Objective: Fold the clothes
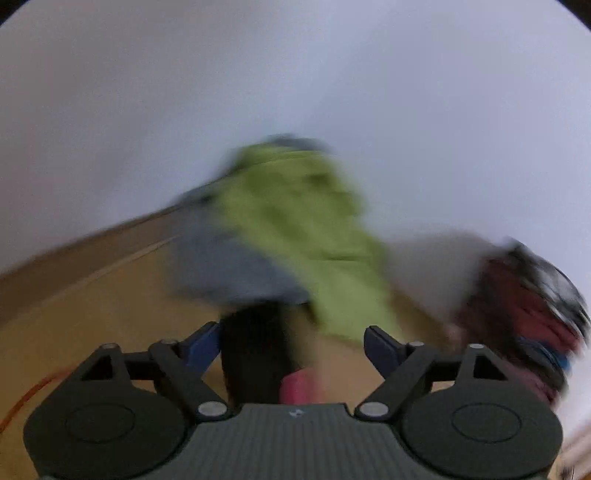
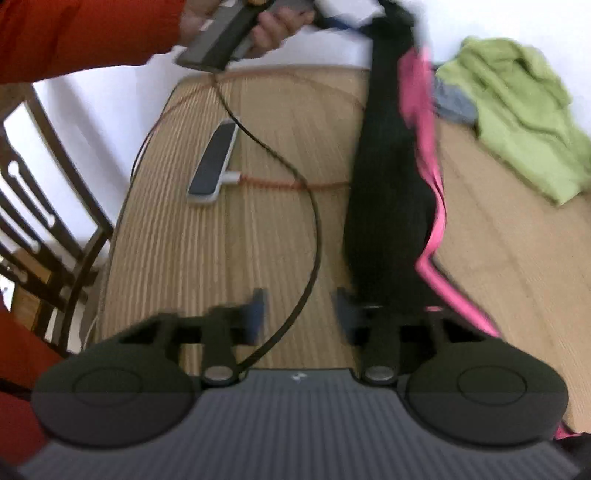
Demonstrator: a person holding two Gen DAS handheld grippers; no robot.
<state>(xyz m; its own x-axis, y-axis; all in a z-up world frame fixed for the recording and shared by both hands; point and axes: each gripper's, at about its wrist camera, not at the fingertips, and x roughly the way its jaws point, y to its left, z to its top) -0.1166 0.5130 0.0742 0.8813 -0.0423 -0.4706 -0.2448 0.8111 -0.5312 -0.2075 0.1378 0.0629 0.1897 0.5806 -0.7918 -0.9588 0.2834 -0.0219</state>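
Jaws of the right gripper (image 2: pixel 299 314) stand parted at the bottom of the right wrist view, with nothing pinched between the blue pads; a black cable (image 2: pixel 314 236) curves up through the gap. Just beside the right-hand pad, a black garment with a pink edge (image 2: pixel 388 184) stretches away up the frame, from the lower centre to the top, where the left gripper (image 2: pixel 334 18) appears to hold its far end, though blur hides the pinch itself. A hand (image 2: pixel 266 33) with a red sleeve (image 2: pixel 81 33) grips that tool's handle in the upper left. Under the garment lies the ribbed, straw-coloured worktop (image 2: pixel 184 240), and on it, left of centre, a phone (image 2: pixel 214 162) with a cord plugged in. A dark chair (image 2: pixel 48 221) stands at the left edge. In the upper right, a green garment (image 2: pixel 517 118) lies crumpled on top of a grey garment (image 2: pixel 452 103).

In the left wrist view, heavily blurred, the jaws sit wide apart, and the black garment runs between them near the left pad; whether anything grips it cannot be told. Beyond, the green garment fills the centre over the grey one, against a white wall (image 1: pixel 295 74).
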